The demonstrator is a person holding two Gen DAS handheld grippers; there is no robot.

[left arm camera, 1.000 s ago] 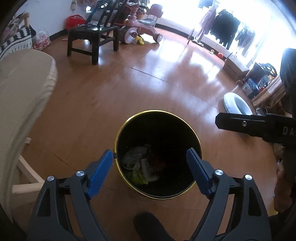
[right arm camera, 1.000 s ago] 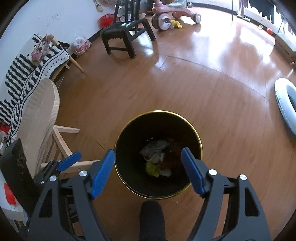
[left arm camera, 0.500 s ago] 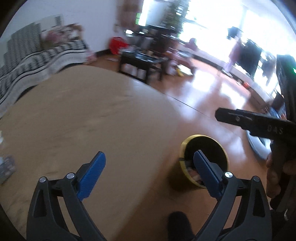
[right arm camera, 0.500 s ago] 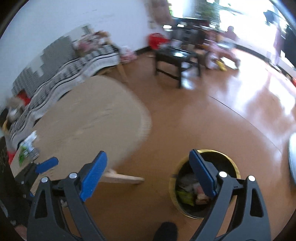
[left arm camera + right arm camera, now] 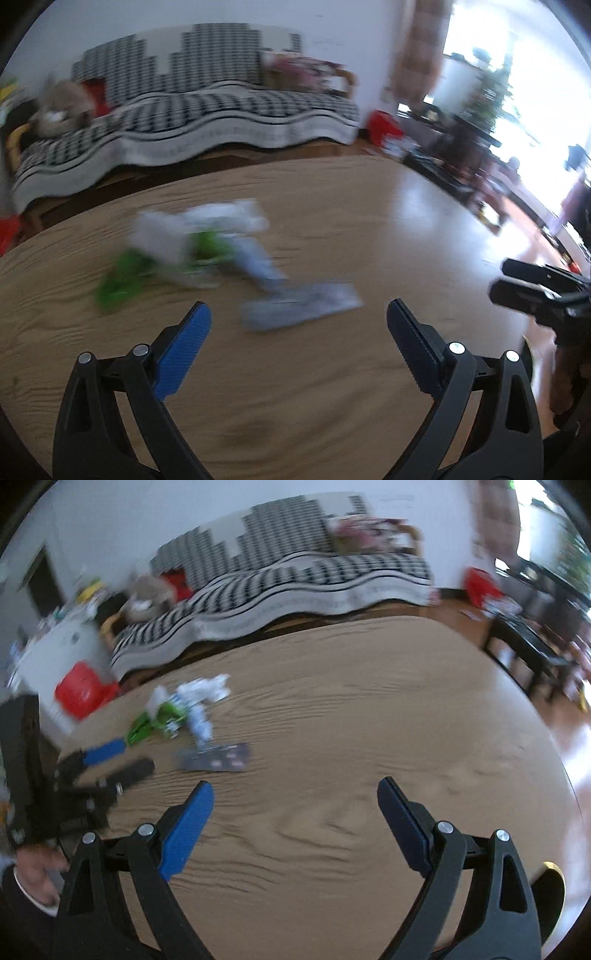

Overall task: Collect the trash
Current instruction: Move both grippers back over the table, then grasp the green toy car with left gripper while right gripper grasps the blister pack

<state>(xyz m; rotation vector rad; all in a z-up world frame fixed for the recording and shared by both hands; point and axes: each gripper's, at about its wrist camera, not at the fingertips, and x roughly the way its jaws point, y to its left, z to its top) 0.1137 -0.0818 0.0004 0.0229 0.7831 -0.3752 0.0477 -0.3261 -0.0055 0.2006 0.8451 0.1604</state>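
Several pieces of trash lie on the round wooden table (image 5: 332, 398): a flat grey wrapper (image 5: 301, 308) (image 5: 218, 757), crumpled white and pale blue paper (image 5: 207, 225) (image 5: 201, 698), and green wrappers (image 5: 122, 277) (image 5: 159, 720). My left gripper (image 5: 299, 325) hangs open just short of the grey wrapper, nothing between its blue pads. My right gripper (image 5: 295, 805) is open too, over bare wood to the right of the trash pile. The black bin's gold rim (image 5: 554, 871) peeks past the table edge at lower right. Both views are motion-blurred.
A sofa with a black-and-white striped cover (image 5: 192, 122) (image 5: 295, 587) stands behind the table. A red bag (image 5: 81, 690) sits beside a white cabinet at left. A dark low table (image 5: 528, 646) stands at right on the shiny wooden floor (image 5: 443, 206).
Both grippers swung away from above the black bin on the floor and up over the wooden table, where the trash pile has come into view. Their jaws stand a little wider.
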